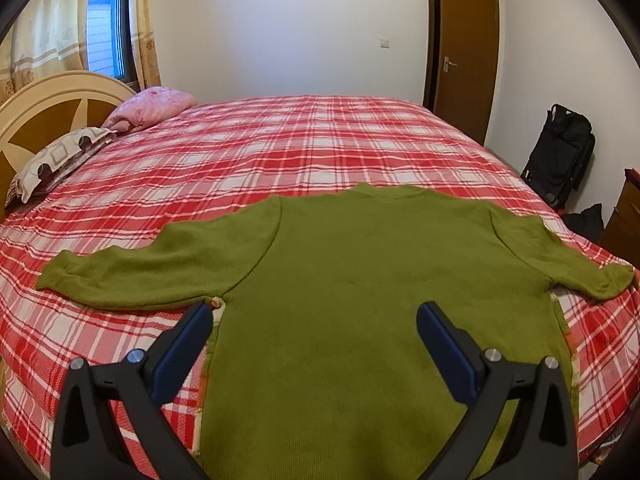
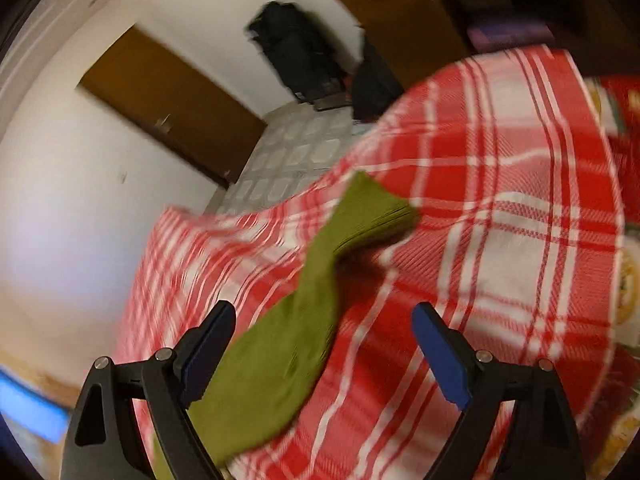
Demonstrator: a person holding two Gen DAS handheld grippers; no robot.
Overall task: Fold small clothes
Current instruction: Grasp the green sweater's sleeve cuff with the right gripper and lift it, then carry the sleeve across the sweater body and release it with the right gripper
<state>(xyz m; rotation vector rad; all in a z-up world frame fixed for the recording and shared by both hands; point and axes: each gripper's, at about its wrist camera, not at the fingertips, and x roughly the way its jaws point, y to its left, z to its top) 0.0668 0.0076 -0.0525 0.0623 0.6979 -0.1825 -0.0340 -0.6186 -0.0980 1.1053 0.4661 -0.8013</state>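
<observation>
Left wrist view: green sweater (image 1: 352,280) laid flat on the bed (image 1: 280,152), back side up as far as I can tell, neckline pointing to the far side, hem nearest the camera

Sleeves: both spread straight out to the sides, one sleeve (image 1: 132,272) off to the left in this view, the other toward the right edge of the bed

Left hand-held gripper (image 1: 314,320): spread wide, hovering over the lower body of the sweater, nothing between the pads, not touching the fabric from what I can see

Right wrist view: pretty blurry and tilted hard, so take this with a grain of salt

Right hand-held gripper (image 2: 324,320): jaws apart, and the sleeve of the sweater (image 2: 304,300) runs up between them, cuff lying further out on the bed (image 2: 500,220). The pads don't look like they're pressing on it, so I'd call it empty, lined up on that sleeve

Done so far: just the laying out. Sweater is flat and smooth, no fold in it yet

Left to do: basically everything, my guess is sleeves in across the body first, then the body folded over

Background stuff: pillows (image 1: 100,136) by the headboard, door (image 1: 464,48) on the far wall, none of it in the way
</observation>
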